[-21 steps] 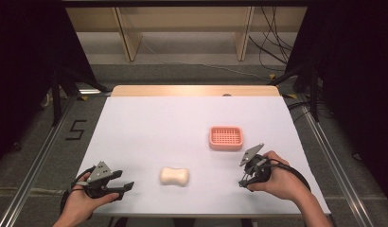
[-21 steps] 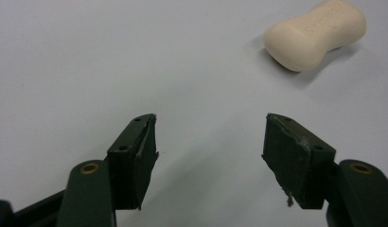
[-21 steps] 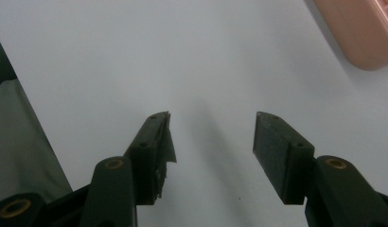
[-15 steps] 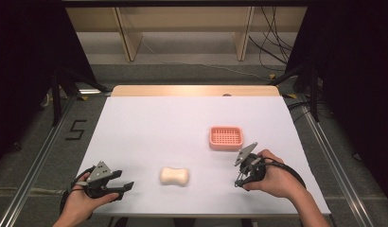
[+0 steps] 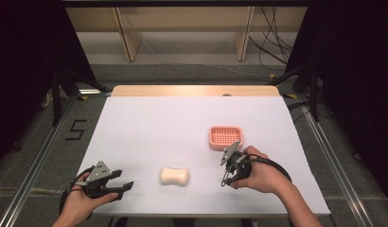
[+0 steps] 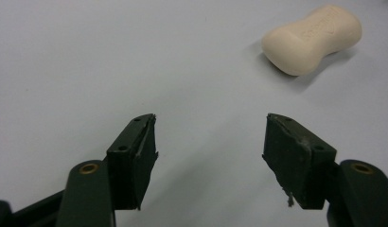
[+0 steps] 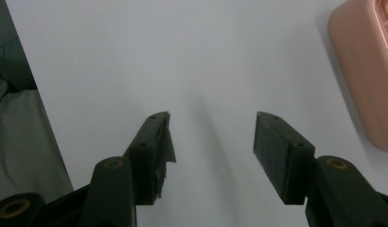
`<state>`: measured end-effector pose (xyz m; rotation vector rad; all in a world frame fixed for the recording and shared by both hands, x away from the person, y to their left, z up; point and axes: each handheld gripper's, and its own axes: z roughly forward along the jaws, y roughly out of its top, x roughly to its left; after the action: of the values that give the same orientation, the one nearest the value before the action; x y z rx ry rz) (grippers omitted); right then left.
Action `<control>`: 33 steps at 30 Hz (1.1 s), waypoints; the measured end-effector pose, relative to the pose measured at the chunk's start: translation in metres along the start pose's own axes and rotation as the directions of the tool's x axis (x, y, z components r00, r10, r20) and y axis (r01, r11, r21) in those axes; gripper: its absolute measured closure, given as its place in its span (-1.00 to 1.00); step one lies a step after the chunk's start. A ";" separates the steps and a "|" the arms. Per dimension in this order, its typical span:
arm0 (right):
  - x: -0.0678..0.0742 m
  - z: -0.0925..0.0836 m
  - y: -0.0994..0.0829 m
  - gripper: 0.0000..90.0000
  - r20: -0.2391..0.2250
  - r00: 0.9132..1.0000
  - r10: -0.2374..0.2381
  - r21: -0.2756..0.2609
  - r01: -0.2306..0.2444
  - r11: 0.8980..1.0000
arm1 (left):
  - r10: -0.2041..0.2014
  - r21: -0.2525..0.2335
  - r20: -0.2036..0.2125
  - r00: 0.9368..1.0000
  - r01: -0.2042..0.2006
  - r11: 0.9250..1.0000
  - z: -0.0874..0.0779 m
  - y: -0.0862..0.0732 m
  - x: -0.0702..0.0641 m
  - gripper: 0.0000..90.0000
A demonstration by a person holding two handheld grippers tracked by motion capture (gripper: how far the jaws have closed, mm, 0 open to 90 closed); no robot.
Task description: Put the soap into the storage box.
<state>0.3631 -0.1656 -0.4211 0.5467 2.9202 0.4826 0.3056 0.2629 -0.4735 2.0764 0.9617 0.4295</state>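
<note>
High view: right gripper (image 5: pixel 228 169) shifted left toward soap (image 5: pixel 174 176); both grippers' jaws apart, empty.

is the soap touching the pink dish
Apart. The high view shows bare white table between the soap and the pink dish, which sits farther back and to the right.

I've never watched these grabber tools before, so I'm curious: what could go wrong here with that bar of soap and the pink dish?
The soap is smooth and rounded with a narrow waist; open jaws closing on it may squeeze it sideways or let it slip. It lies apart from the pink soap dish, so it could drop during the carry. The right gripper sits just beside the dish and might nudge that light tray. The left gripper is open too, holding nothing.
</note>
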 end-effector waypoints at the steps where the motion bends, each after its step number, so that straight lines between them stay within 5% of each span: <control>1: 0.000 0.000 0.002 0.04 0.003 1.000 -0.007 0.007 0.007 1.000 | 0.001 -0.004 0.001 1.000 -0.001 1.000 0.000 0.000 0.000 -0.23; 5: 0.003 0.002 0.008 0.04 -0.006 1.000 -0.012 0.004 0.012 1.000 | -0.025 -0.005 0.002 1.000 0.025 1.000 0.000 -0.001 -0.001 -0.23; 6: 0.002 0.002 0.010 0.04 -0.017 1.000 -0.018 0.022 0.019 1.000 | 0.027 -0.003 -0.004 1.000 -0.027 1.000 0.000 0.001 0.003 -0.23; 8: 0.005 0.002 0.014 0.04 -0.018 1.000 -0.004 0.026 0.004 1.000 | -0.010 -0.014 -0.005 1.000 0.010 1.000 0.000 0.000 0.000 -0.23; 11: 0.005 0.004 0.020 0.04 -0.023 0.999 -0.037 0.020 0.037 0.999 | -0.020 -0.020 -0.002 1.000 0.020 1.000 0.000 0.000 0.000 -0.23; 12: 0.007 0.004 0.022 0.04 -0.022 1.000 -0.012 0.025 0.012 1.000 | -0.019 -0.020 -0.001 1.000 0.019 1.000 0.000 0.000 0.000 -0.23; 13: 0.006 0.006 0.024 0.04 -0.018 0.999 -0.049 0.020 0.050 0.999 | -0.018 -0.019 -0.001 1.000 0.018 1.000 0.000 0.000 0.000 -0.23; 15: 0.008 0.008 0.028 0.04 -0.023 0.999 -0.033 0.033 0.034 0.999 | -0.020 -0.019 -0.001 1.000 0.020 1.000 0.000 0.000 0.000 -0.23; 17: 0.008 0.010 0.033 0.04 -0.031 0.997 -0.072 0.025 0.073 0.997 | -0.018 -0.018 0.000 1.000 0.018 1.000 0.000 0.000 0.000 -0.23; 22: 0.013 0.013 0.043 0.04 -0.032 0.999 -0.043 0.042 0.044 0.998 | -0.019 -0.019 0.001 1.000 0.019 1.000 0.000 -0.001 0.000 -0.23; 24: 0.011 0.016 0.047 0.04 -0.023 0.995 -0.094 0.038 0.095 0.995 | -0.017 -0.019 0.003 1.000 0.017 1.000 0.000 0.000 0.000 -0.23; 25: 0.013 0.015 0.048 0.03 -0.021 0.998 -0.060 0.057 0.061 0.997 | -0.017 -0.020 0.003 1.000 0.017 1.000 0.000 0.000 0.000 -0.23; 26: 0.012 0.017 0.050 0.03 -0.030 0.994 -0.100 0.037 0.101 0.994 | -0.017 -0.020 0.003 1.000 0.017 1.000 0.000 0.000 0.000 -0.23; 27: 0.013 0.016 0.051 0.03 -0.019 0.998 -0.067 0.059 0.068 0.996 | -0.017 -0.020 0.002 1.000 0.017 1.000 0.000 0.000 0.000 -0.23; 28: 0.012 0.017 0.053 0.03 -0.028 0.994 -0.106 0.048 0.107 0.993 | -0.017 -0.019 0.003 1.000 0.017 1.000 0.000 0.000 0.000 -0.23; 31: 0.014 0.018 0.057 0.03 -0.025 0.996 -0.080 0.058 0.081 0.995 | -0.004 -0.013 0.002 1.000 0.004 1.000 -0.001 0.000 0.001 -0.23; 32: 0.012 0.019 0.059 0.03 -0.028 0.994 -0.107 0.049 0.108 0.993 | -0.002 -0.011 0.004 1.000 0.002 1.000 -0.001 0.000 0.001 -0.23; 33: 0.015 0.018 0.060 0.03 -0.021 0.997 -0.072 0.070 0.074 0.995 | -0.002 -0.011 0.004 1.000 0.002 1.000 -0.001 0.000 0.001 -0.23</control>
<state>0.3725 -0.1018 -0.4193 0.4445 2.9722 0.3791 0.3055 0.2641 -0.4728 2.0653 0.9566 0.4290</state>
